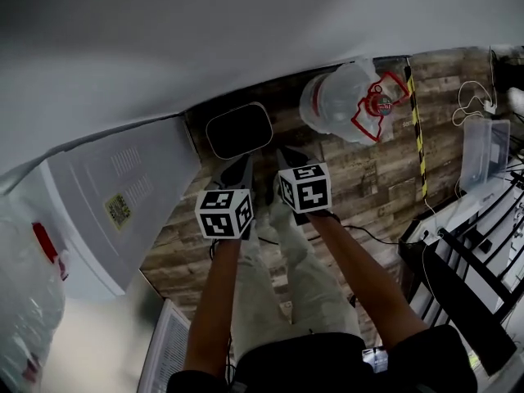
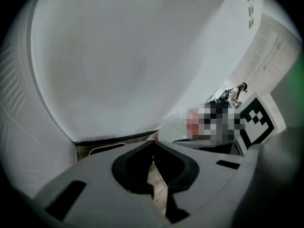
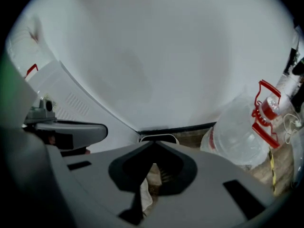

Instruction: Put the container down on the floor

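The container [image 1: 348, 101] is a big clear water jug with a red cap and handle [image 1: 378, 105]. It lies on its side on the wood-plank floor [image 1: 368, 178] by the white wall, ahead and to the right of both grippers. No gripper touches it. My left gripper [image 1: 237, 170] and right gripper [image 1: 286, 158] hang side by side above the person's legs, pointing at the wall. In the left gripper view the left gripper [image 2: 153, 144] is shut and holds nothing. The right gripper [image 3: 154, 144] is likewise shut and bare, with the jug [image 3: 237, 137] off to its right.
A dark rounded tray [image 1: 238, 129] lies on the floor against the wall. A white appliance [image 1: 123, 195] stands at the left, with another water jug [image 1: 29, 293] beside it. At the right are a clear plastic box [image 1: 483, 150], yellow-black tape [image 1: 417, 129] and a black rack [image 1: 475, 252].
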Available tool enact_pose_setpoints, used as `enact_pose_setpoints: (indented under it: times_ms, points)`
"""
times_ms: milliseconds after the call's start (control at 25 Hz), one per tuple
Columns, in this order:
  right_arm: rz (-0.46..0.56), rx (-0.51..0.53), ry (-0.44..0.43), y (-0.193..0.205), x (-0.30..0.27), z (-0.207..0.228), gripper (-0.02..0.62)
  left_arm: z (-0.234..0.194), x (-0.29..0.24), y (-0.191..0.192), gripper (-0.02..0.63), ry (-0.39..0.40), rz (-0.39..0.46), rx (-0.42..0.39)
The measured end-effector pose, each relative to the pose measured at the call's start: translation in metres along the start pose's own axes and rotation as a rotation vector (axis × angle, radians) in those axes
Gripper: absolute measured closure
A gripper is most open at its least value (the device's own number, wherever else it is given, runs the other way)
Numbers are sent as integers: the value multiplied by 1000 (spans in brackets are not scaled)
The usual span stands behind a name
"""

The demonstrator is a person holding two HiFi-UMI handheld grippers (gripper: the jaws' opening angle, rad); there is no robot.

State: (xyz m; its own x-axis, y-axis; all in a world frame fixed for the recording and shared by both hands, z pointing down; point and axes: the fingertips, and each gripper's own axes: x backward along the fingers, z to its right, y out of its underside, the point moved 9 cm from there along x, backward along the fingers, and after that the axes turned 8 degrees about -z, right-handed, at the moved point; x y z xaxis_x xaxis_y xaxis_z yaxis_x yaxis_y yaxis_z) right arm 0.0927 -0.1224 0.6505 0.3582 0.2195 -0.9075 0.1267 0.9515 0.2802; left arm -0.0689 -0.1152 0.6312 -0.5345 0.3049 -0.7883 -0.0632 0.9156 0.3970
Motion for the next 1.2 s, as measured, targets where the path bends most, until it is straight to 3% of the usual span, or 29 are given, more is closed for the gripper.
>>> enact_pose_setpoints:
  times_ms: [560,800,1200]
  points:
    - [73,5,-42,-17,77,-32,564,43,72,-17,589,30,59,-30]
    - [125,-26,-67,-55,114,-36,564,68,97,-55,589,32,102,-52]
    - [261,40,-113,-118,191,-65,563,98,159,-111,589,32,236,-93]
